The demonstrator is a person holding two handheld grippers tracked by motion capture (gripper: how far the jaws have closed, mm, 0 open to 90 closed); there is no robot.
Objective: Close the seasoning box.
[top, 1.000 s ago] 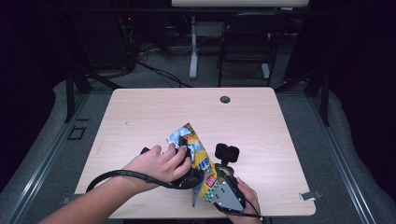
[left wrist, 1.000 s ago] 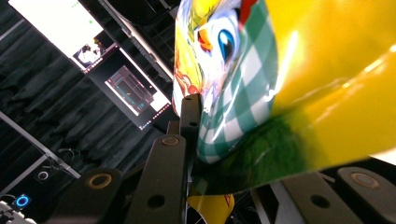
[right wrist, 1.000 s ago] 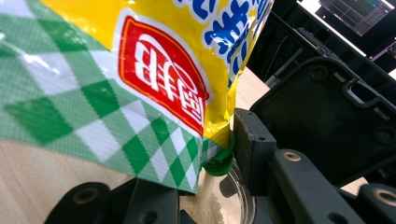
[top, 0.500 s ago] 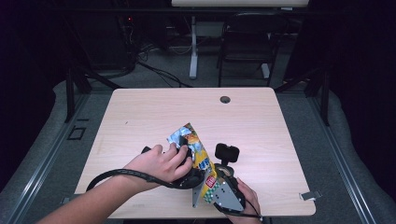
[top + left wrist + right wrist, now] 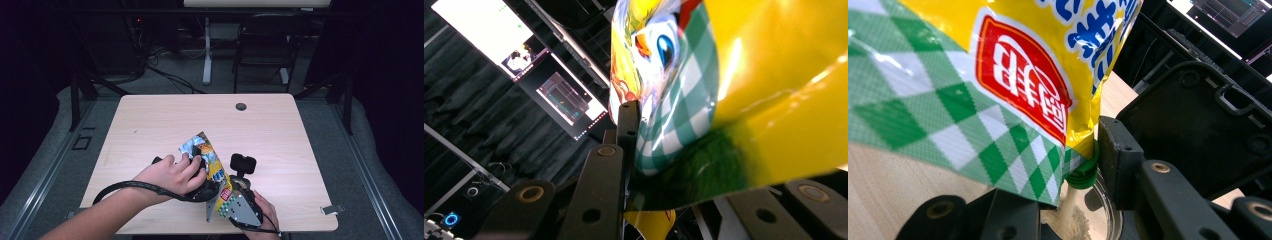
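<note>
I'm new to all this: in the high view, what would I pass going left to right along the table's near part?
Black cable → person's left hand → colourful snack bag → right gripper's grey plate.

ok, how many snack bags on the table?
1. The snack bag is near the front edge of the table, held up between the left hand-held gripper and the right hand-held gripper. None other visible.

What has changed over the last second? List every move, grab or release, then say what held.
Nothing visibly changed. The left claw and the right claw keep their places, both holding the yellow snack bag tilted over the near part of the table. The bag's corner stays over the glass container, with pale powder below it.
</note>
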